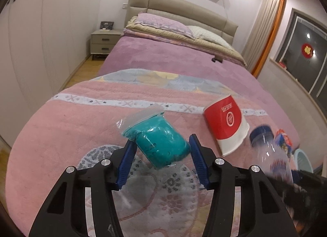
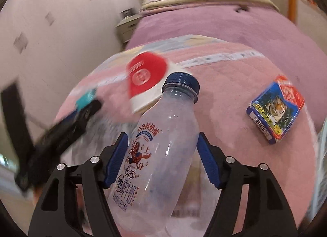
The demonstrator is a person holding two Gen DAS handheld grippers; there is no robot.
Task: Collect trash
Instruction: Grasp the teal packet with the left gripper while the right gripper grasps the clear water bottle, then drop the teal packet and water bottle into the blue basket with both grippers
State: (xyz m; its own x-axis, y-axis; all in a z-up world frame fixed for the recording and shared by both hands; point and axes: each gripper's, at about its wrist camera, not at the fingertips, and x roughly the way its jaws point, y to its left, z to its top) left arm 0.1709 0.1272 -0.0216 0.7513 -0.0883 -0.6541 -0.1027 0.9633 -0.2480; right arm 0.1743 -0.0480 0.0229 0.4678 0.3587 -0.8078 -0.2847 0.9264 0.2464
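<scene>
Teal stuffing in a clear plastic bag (image 1: 161,141) sits between the blue pads of the left gripper (image 1: 162,160), lifted a little off the pink bed cover (image 1: 61,130). Left pad presses the bag's side; right pad looks to touch the bulge, though the contact is hard to confirm. Call it a soft pinch, not a firm clamp.

Right gripper (image 2: 162,156) straddles a clear milk bottle (image 2: 161,147) with a blue cap, bottle slanted, cap pointing far and right. Right pad meets the bottle wall; left pad sits at the label edge. Fingers about bottle-width apart, seemingly closed on it. View is motion-blurred.

Still on the bed: red-and-white paper cup (image 1: 225,123) on its side, right of the bag; blue tiger-print box (image 2: 276,112) well right of the bottle. No bin clearly identifiable; a pale rounded rim at the far right edge of the left view may be one.

Doing it well:
- Bag is slippery and squashy. Squeeze through the filling, not the loose film at the top.
- Bottle is smooth and tilted; grip below the shoulder, keep the wrist steady.
- Carry both low over the bed, so a slip lands soft.
- Keep the two grippers apart; they are near each other now.
</scene>
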